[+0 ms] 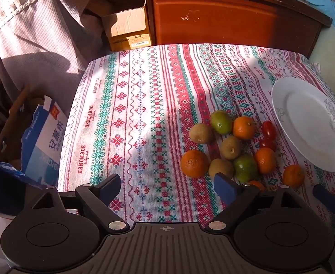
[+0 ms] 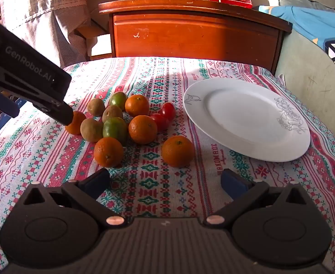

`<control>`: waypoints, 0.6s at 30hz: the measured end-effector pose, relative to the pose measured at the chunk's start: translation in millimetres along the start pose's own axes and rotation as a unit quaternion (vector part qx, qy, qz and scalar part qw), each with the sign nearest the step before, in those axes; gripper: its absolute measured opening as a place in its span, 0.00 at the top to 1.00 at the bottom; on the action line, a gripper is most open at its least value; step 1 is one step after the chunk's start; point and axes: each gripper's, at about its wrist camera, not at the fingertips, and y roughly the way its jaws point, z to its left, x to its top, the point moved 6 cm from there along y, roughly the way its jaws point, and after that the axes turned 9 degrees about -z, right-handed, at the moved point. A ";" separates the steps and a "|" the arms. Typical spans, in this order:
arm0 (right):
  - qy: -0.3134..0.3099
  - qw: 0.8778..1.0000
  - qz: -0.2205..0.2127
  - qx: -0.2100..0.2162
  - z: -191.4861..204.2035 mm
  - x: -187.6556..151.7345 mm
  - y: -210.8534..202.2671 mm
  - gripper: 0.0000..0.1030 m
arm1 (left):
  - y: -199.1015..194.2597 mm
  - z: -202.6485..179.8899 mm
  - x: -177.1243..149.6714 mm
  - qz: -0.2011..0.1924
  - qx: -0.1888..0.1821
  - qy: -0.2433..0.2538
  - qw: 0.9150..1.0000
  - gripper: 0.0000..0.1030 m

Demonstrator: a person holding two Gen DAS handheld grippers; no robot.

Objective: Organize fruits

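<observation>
Nothing sorted yet: plate [image 2: 247, 141] at right bare, fruit pile [image 2: 121, 123] at centre untouched on tabletop [image 2: 158, 182] (both hand-held grippers, left [image 1: 167, 186] and right [image 2: 165, 180], agape, empty).

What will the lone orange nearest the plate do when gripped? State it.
The lone orange is round and sits free on the flat tablecloth, so a nudge would probably roll it. Its skin looks firm, so it should hold between pads.

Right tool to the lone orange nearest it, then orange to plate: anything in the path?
Nothing visible. The right tool is open, with only bare tablecloth between it and the lone orange. From there to the white plate the cloth is also bare; the other fruit lie to the orange's left, and the plate is empty.
</observation>
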 end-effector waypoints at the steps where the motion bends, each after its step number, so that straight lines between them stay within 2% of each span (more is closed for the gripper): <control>1: 0.000 1.000 0.000 0.000 0.0 -0.1 0.0 0.01 | -3.4 0.7 -0.7 -0.003 -0.005 0.001 1.000 0.13; 8: -0.002 1.000 0.000 -0.002 1.3 0.3 0.0 0.01 | -23.4 3.6 -3.7 -0.005 -0.007 -0.004 1.000 0.13; 14: 0.009 1.000 0.001 -0.023 6.0 1.4 0.6 0.01 | -30.5 9.1 -10.4 -0.002 -0.008 -0.004 1.000 0.13; 18: 0.014 0.999 0.049 -0.018 0.7 4.3 -0.5 0.01 | -30.3 10.4 -12.0 0.002 -0.005 -0.001 1.000 0.13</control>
